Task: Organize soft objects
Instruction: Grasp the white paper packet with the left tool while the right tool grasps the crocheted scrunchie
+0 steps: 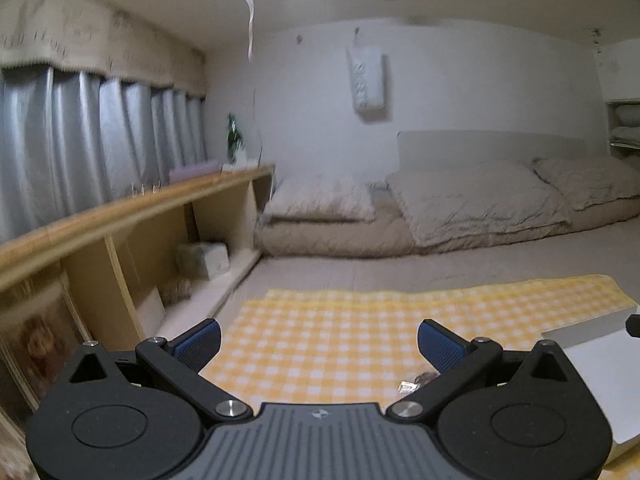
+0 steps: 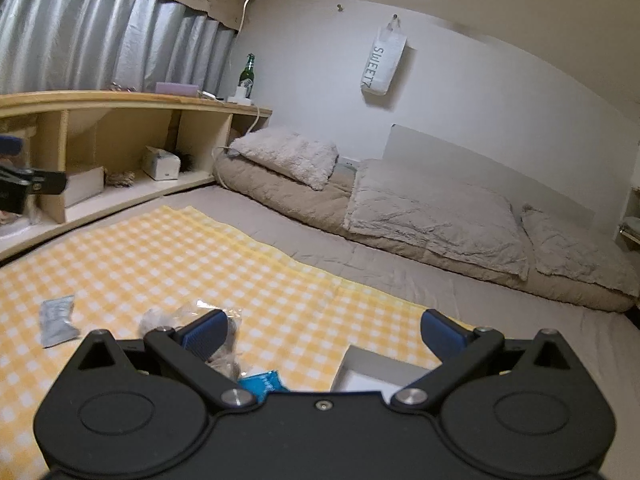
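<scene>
Right now both grippers sit low over the yellow checked cloth, aimed roughly level toward the far wall w/ the bedding. Left gripper: jaws spread wide, blue pads well apart, nothing between them; it hangs above the cloth's near part, a bit tilted so the wooden shelf unit runs along its left. Right gripper: jaws also wide, nothing gripped, blue pads clear of the items below. Task items lie on the cloth near the right gripper: a crumpled clear plastic bag w/ dark stuff inside sits just under/behind its left finger, a blue packet lies close to the gripper body, partly hidden, and a grey-white pouch rests flat further left, apart from the others. A white box sits on the cloth's edge, below the gap between the right gripper's fingers; in the left wrist view the same box shows at far right, w/ a small wrapper bit beside the right finger. Beyond the cloth: beige folded duvets and pillows on the grey mattress, a green bottle on the shelf top, a white bag reading SWEET hung on the wall.
</scene>
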The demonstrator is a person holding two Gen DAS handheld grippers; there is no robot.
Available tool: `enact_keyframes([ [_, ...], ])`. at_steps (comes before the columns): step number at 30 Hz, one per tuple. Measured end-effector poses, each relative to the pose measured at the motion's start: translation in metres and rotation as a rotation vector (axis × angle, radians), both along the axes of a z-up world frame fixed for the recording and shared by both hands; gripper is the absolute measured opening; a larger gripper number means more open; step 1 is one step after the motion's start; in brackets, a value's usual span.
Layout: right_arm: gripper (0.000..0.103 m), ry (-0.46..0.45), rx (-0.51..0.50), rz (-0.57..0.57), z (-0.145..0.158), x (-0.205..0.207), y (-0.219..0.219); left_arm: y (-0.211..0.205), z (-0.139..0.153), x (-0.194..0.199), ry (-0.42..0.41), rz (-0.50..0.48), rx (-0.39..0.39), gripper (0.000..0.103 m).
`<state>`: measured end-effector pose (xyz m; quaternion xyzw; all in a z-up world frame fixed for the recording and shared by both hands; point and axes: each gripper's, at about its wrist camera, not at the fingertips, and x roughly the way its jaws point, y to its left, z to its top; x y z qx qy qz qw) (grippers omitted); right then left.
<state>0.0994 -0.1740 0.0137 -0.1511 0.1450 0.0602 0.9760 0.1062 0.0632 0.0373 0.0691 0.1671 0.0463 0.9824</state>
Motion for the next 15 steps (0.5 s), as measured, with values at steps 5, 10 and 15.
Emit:
enact_keyframes([
  [5, 0.103, 0.065, 0.015, 0.002, -0.016, 0.024, -0.002, 0.019, -0.025, 0.026, 0.13, 0.044, -0.001, 0.103],
  [10, 0.103, 0.213, 0.036, 0.024, -0.039, 0.048, -0.006, 0.043, -0.05, 0.045, 0.283, 0.058, -0.035, 0.103],
  [15, 0.103, 0.293, -0.017, 0.042, -0.066, 0.067, 0.001, 0.069, -0.08, 0.057, 0.415, 0.053, -0.031, 0.103],
])
